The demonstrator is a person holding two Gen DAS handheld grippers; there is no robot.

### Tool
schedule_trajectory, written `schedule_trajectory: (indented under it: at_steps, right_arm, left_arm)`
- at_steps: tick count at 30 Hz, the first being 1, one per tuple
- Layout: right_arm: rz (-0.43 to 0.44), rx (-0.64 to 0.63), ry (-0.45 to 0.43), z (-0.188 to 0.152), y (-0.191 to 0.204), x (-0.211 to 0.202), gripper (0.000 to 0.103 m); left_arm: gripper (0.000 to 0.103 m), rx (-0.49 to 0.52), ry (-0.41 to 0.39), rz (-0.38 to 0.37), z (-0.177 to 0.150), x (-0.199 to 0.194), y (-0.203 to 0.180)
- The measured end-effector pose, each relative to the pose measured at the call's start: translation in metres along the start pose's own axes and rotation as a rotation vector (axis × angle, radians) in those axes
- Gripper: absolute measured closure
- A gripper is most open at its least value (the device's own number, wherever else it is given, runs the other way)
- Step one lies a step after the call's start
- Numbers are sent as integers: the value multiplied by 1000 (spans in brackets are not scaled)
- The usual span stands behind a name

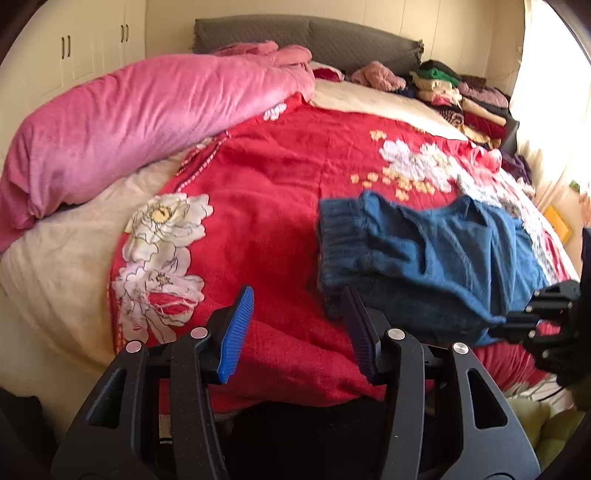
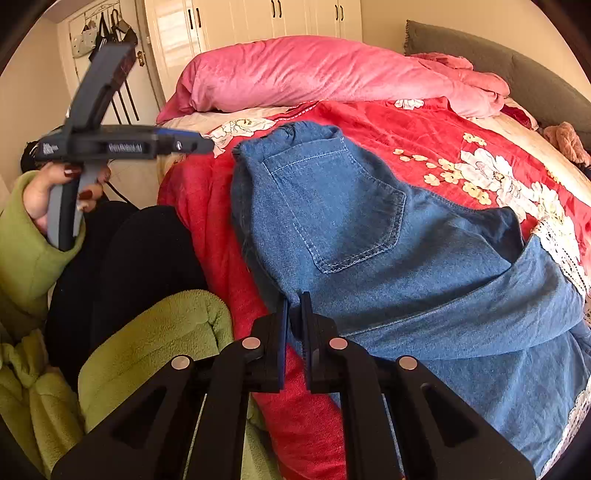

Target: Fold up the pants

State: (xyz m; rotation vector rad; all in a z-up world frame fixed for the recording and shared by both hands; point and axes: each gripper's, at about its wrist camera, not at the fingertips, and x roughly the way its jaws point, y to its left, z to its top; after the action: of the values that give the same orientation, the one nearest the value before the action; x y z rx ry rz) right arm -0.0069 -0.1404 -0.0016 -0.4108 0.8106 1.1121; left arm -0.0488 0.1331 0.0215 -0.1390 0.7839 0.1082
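The right gripper (image 2: pixel 294 306) has its two black fingers pressed together on a fold of the blue denim pants (image 2: pixel 369 236) at their near edge; a thin pleat of cloth rises between the pads. From that pinch the pants spread away over the red flowered blanket (image 2: pixel 388 122), back pocket (image 2: pixel 336 210) facing up, the gathered waistband (image 2: pixel 291 134) towards the far side, and a doubled layer lying across on the right.

The left gripper (image 1: pixel 301 325) stands with its fingers spread, the blue ribbed pad (image 1: pixel 236 332) on one side and the dark pad (image 1: pixel 360 332) on the other, with only red blanket between them. The dark pad sits just beside the near corner of the pants, though blur makes it hard to say whether it touches the cloth. In the right wrist view this gripper hangs off the bed's edge, its handle in a hand (image 2: pixel 55 192) coming out of a green fleece sleeve (image 2: pixel 26 254).

Further out, a pink duvet (image 1: pixel 129 122) lies rolled along the far side of the bed against a grey headboard (image 1: pixel 306 37). A stack of folded clothes (image 1: pixel 461 99) sits in the far corner by the window, and white wardrobe doors (image 2: pixel 266 18) stand behind.
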Motion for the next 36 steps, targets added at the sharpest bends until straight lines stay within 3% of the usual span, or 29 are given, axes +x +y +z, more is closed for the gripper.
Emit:
schedule_trajectory:
  at_steps: [4, 7, 11, 17, 24, 29, 31, 36]
  right_arm:
    - [12, -8, 4, -3, 4, 2, 97]
    - [17, 1, 14, -6, 4, 6, 94]
    - [62, 2, 0, -7, 6, -6, 89]
    - [9, 75, -65, -1, -5, -13, 79]
    - [-39, 147, 84, -12, -17, 25, 73]
    - [-27, 168, 63, -9, -19, 20, 72]
    - [-36, 176, 35, -9, -21, 10, 63]
    - [-68, 219, -33, -4, -35, -20, 55]
  left_arm:
    - [61, 52, -23, -60, 14, 1, -32]
    - [61, 140, 4, -86, 17, 19, -66]
    - [61, 203, 87, -19, -1, 53, -77]
    - [61, 144, 99, -32, -8, 56, -61]
    - [61, 138, 96, -49, -9, 58, -57]
    - [60, 123, 86, -51, -9, 53, -56]
    - [58, 112, 67, -58, -7, 45, -55]
    - [50, 95, 12, -50, 1, 23, -55]
